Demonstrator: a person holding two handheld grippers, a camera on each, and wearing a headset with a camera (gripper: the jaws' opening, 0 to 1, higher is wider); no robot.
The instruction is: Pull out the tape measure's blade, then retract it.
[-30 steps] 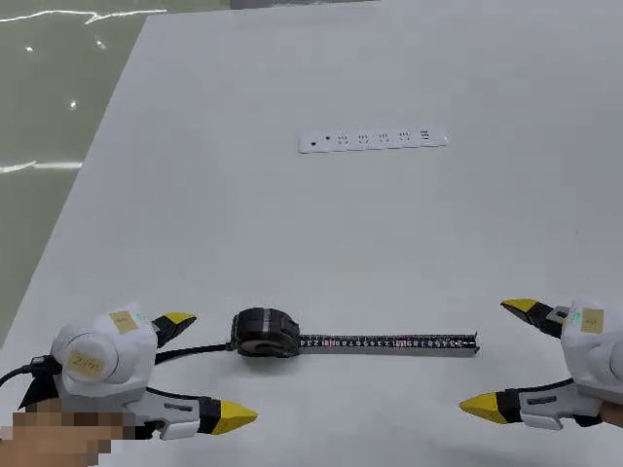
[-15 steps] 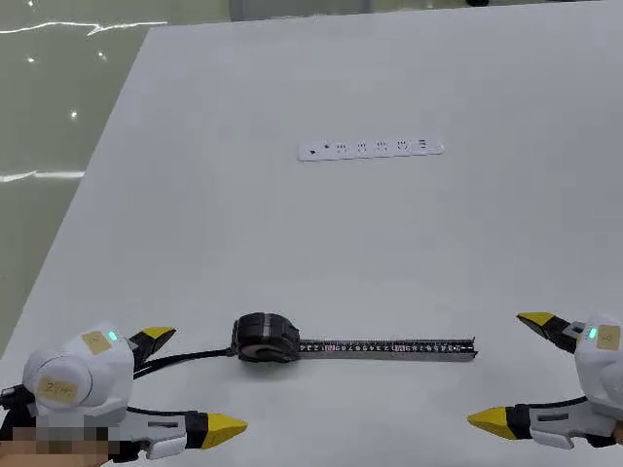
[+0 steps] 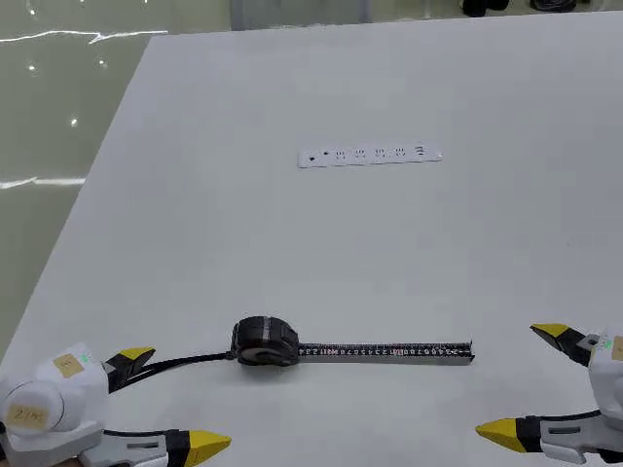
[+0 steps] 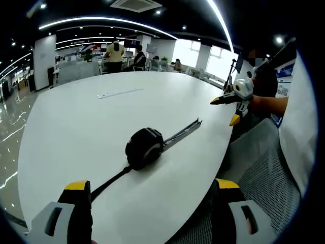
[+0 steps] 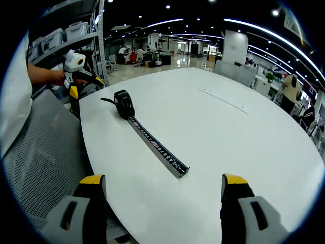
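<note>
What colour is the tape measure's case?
The round tape measure case is black, clearest in the left gripper view.

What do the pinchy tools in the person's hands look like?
The left tool and the right tool match: rounded white bodies, two black jaws ending in pointed yellow tips, and small tan stickers on top. The person wears a white shirt.

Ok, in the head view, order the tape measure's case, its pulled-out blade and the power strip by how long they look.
1. Blade, longest.
2. Power strip, a little shorter, but it lies farther from the camera, so this place is unsure.
3. Case, clearly shortest.
</note>
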